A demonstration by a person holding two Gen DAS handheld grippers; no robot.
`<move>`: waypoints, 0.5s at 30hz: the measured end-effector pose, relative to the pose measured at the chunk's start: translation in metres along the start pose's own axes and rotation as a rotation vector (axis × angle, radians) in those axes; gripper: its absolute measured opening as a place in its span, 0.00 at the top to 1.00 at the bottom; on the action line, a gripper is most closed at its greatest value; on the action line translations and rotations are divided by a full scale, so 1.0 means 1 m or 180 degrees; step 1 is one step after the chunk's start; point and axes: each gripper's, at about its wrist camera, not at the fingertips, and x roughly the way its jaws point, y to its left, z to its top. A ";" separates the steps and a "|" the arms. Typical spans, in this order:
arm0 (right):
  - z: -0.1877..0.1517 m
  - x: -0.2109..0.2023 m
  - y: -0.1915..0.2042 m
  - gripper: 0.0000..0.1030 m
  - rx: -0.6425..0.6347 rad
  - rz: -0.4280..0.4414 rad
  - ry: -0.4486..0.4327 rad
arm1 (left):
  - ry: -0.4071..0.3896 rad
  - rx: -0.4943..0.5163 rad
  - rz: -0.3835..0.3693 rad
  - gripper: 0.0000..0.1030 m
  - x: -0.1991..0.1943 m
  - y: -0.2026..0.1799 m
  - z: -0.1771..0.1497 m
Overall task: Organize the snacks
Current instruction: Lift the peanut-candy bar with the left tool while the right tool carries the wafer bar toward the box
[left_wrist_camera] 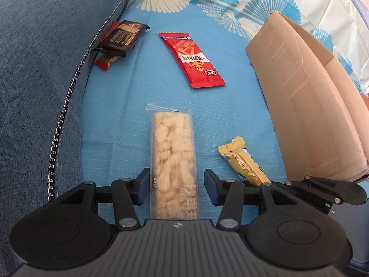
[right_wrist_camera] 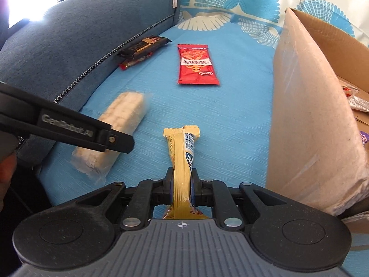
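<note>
Fingers of my right gripper (right_wrist_camera: 182, 188) are clamping the yellow snack bar (right_wrist_camera: 182, 159) above the blue sheet (right_wrist_camera: 230, 115); my left gripper (left_wrist_camera: 176, 188) is standing open astride the clear rice-cracker pack (left_wrist_camera: 171, 157), pads clear of it, the cardboard box (left_wrist_camera: 306, 106) sitting rightward.

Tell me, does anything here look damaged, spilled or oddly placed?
Nothing is spilled. The brown cardboard box has a scuffed, crushed lower corner. Two dark chocolate wrappers lie stacked crookedly against the blue cushion. The yellow snack bar is squeezed and creased in the right gripper.
</note>
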 end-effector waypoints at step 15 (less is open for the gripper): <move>0.000 -0.024 0.008 0.88 -0.0136 -0.0111 -0.0226 | -0.0221 0.0099 0.0009 0.61 -0.013 -0.004 -0.004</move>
